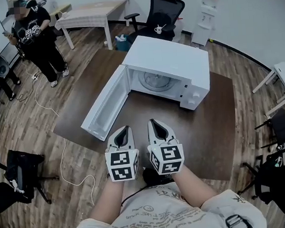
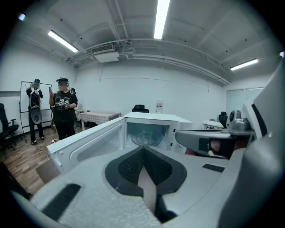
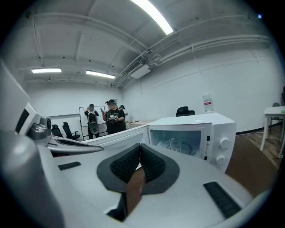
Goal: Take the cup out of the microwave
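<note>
Cup (image 2: 144, 136) inside open microwave (image 1: 172, 49), ahead of left tool (image 1: 126, 129), right tool (image 1: 152, 122)

**You are standing in an open office room, not a kitchen.**
Around you the wood-plank floor (image 1: 31, 129) runs to plain white walls, and long strip lights (image 2: 161, 18) and an air-conditioning unit (image 2: 107, 55) hang from the ceiling. Black office chairs (image 1: 166, 8) stand about. A whiteboard (image 2: 23, 95) sits by the far wall, with a cloth-covered table (image 1: 93, 12) near it. Two people (image 1: 36, 38) stand there, and cables (image 1: 62, 156) trail across the floor. The microwave (image 1: 172, 59) sits alone on a brown table (image 1: 217, 129) in mid-room.
</note>
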`<state>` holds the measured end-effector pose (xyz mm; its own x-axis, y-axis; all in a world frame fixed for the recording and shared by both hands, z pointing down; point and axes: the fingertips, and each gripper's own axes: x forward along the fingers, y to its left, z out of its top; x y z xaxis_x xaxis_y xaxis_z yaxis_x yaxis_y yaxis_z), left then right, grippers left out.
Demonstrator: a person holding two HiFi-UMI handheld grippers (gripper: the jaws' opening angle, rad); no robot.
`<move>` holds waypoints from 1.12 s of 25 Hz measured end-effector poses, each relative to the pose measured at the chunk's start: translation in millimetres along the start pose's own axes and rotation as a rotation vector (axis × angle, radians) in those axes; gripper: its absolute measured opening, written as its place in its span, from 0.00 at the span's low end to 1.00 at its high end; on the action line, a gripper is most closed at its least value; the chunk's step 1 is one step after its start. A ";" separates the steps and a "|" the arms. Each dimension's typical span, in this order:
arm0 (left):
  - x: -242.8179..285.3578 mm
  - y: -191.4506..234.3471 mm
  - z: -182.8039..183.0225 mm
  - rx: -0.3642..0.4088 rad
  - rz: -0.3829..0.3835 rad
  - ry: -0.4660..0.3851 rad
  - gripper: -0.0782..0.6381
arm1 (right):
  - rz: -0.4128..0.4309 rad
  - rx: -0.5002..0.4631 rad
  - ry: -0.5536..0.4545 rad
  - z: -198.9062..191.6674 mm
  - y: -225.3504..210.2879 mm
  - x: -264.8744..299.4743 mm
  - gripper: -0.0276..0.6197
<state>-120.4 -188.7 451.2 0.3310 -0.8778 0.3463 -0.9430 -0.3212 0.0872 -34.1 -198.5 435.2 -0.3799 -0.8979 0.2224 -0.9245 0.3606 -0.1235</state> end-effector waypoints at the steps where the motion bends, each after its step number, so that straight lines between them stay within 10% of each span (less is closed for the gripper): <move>1: 8.6 5.1 0.5 -0.007 0.003 0.006 0.13 | -0.003 0.000 0.004 0.5 -3.2 8.1 0.06; 28: 138.4 29.9 -34.2 -0.052 0.000 0.159 0.13 | -0.063 -0.044 0.057 -35.3 -97.6 177.3 0.06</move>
<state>-104.0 -307.7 533.7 0.3255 -0.8090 0.4894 -0.9448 -0.2989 0.1344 -12.3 -383.9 520.8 -0.3208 -0.9039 0.2831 -0.9467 0.3155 -0.0651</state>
